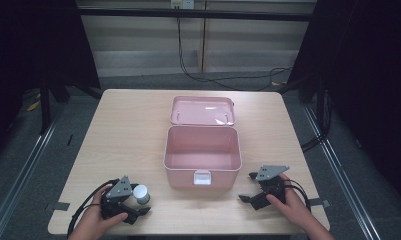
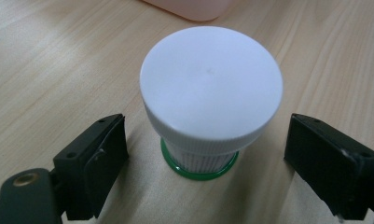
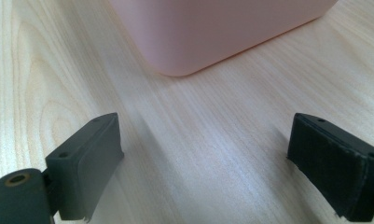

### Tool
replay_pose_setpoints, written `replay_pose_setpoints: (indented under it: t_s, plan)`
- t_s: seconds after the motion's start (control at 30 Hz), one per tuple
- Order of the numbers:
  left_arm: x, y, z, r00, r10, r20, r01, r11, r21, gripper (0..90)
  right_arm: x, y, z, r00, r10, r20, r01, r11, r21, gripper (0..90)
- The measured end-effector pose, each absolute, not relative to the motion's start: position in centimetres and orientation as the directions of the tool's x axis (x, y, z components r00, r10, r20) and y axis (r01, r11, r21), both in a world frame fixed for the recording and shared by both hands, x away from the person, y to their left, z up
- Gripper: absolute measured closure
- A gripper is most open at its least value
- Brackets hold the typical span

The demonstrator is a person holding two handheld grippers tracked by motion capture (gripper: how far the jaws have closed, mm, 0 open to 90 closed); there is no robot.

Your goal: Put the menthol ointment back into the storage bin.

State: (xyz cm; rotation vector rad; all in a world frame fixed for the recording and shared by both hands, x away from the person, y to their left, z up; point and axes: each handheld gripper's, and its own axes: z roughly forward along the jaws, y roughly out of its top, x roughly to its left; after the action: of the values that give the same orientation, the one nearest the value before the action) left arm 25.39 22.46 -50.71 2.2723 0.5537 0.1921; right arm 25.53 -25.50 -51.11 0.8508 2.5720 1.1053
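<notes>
On the table [image 1: 128, 125], the pink box [image 1: 202, 162] stands open and empty while the left gripper [image 2: 205, 154], jaws apart, brackets the ungrasped white-capped jar [image 2: 211, 88]; the right gripper [image 3: 205, 158] rests spread, so likely packing remains.

We see a small jar [image 2: 211, 98] standing upright on the wooden table [image 1: 133, 130], with a broad white ribbed cap and a green ring at its base (its label is too hidden to read). It sits near the front left corner of an open pink box [image 1: 202, 156], whose lid [image 1: 203, 110] lies folded back behind it.
</notes>
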Motion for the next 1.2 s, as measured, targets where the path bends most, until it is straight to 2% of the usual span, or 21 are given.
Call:
replay_pose_setpoints:
  t_s: [0.27,0.33,0.4,0.67,0.77,0.87,1.0,1.2]
  plan:
    - [25.4,22.4,-50.7,0.893,0.449,-0.038,0.335,-0.605,0.723,12.0,25.5,-25.5,-51.1,-0.810,0.586,0.029,0.424,0.551,0.719,9.4]
    - [25.3,22.2,-50.7,0.891,0.452,-0.046,0.342,-0.602,0.721,10.3,25.5,-25.5,-51.1,-0.810,0.586,0.028,0.424,0.551,0.719,9.4]
    - [25.3,21.9,-50.8,0.891,0.450,-0.052,0.348,-0.606,0.715,3.0,25.5,-25.5,-51.1,-0.810,0.586,0.029,0.424,0.551,0.719,9.4]
    - [24.5,21.2,-50.2,0.898,0.436,-0.051,0.361,-0.666,0.653,0.0,25.5,-25.5,-51.1,-0.810,0.586,0.029,0.424,0.551,0.719,9.4]
    - [24.5,21.5,-49.9,0.893,0.442,-0.087,0.390,-0.662,0.640,1.5,25.5,-25.5,-51.1,-0.810,0.586,0.029,0.424,0.551,0.719,9.4]
    - [24.6,21.7,-49.4,0.877,0.471,-0.093,0.422,-0.664,0.618,9.0,25.5,-25.5,-51.1,-0.810,0.586,0.030,0.425,0.550,0.719,9.4]
    - [24.8,22.0,-49.0,0.872,0.482,-0.085,0.435,-0.684,0.585,14.2,25.5,-25.5,-51.1,-0.811,0.585,0.028,0.423,0.552,0.718,9.4]
    - [25.1,22.3,-48.3,0.854,0.509,-0.108,0.484,-0.699,0.526,15.0,25.5,-25.5,-51.1,-0.811,0.585,0.029,0.424,0.552,0.718,9.4]
